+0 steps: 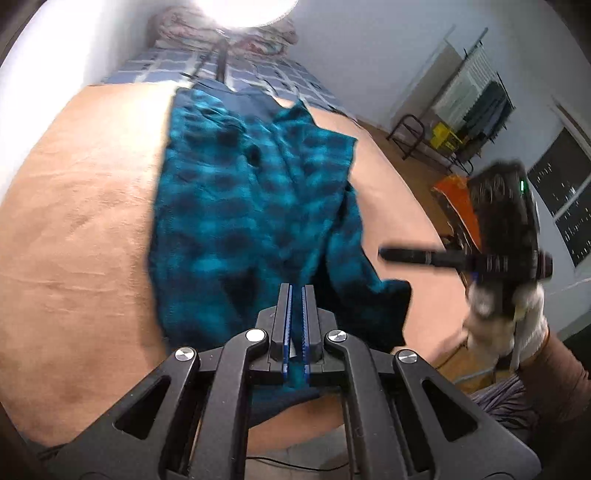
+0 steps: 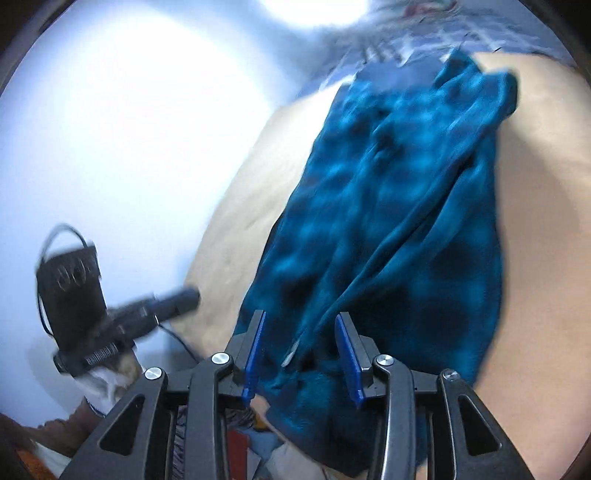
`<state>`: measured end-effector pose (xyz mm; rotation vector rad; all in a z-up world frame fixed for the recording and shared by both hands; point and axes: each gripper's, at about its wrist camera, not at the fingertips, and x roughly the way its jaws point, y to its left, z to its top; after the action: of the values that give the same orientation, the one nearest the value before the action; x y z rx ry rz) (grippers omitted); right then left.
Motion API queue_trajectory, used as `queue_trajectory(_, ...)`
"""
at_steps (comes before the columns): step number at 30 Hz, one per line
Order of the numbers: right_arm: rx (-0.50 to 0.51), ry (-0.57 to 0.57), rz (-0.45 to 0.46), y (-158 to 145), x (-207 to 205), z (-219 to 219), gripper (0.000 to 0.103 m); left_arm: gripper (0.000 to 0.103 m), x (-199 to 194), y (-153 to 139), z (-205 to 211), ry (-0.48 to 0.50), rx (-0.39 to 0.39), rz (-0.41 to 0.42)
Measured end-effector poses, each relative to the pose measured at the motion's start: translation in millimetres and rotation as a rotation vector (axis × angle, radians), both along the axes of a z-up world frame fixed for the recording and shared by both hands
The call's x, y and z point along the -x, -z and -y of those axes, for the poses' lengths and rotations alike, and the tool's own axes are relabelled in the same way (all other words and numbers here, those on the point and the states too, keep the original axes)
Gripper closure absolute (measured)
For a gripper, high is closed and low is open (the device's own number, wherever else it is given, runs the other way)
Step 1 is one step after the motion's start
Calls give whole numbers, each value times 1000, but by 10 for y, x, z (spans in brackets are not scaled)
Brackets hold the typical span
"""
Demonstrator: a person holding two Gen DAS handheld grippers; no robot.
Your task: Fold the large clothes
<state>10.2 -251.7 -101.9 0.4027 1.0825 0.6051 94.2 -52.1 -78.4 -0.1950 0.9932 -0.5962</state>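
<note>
A teal and black checked shirt (image 1: 251,206) lies lengthwise on a tan blanket (image 1: 81,221) on the bed. My left gripper (image 1: 296,291) is shut on the shirt's near hem, with cloth between the blue pads. My right gripper (image 2: 301,321) is open over the shirt (image 2: 399,206) near its lower edge, a fold of cloth lying between the fingers but not clamped. The right gripper also shows in the left wrist view (image 1: 384,254), blurred, to the right of the shirt. The left gripper shows in the right wrist view (image 2: 192,295), blurred, at the left.
A blue checked sheet (image 1: 258,70) and a bundled quilt (image 1: 192,26) lie at the bed's far end. A white wall (image 2: 110,129) runs along the left side. On the floor to the right stand a drying rack with clothes (image 1: 480,107) and an orange item (image 1: 456,199).
</note>
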Motion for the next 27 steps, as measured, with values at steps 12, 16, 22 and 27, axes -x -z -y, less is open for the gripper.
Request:
queue_trajectory(12,85,195,14,92,-607,803,62,98,-131,8,864,144,9,-16)
queue_trajectory(16,69,242,16,191,-904,1071,52,69,-191,11,1174,193,11,-17)
queue_trajectory(22,38,302,11,398,-1386,1325,39,69,-307,248,1481,215,-15,-92)
queue_trajectory(27,-45,362,16,584,-1754,1450,34,69,-356,412,1499,205,-57,-119)
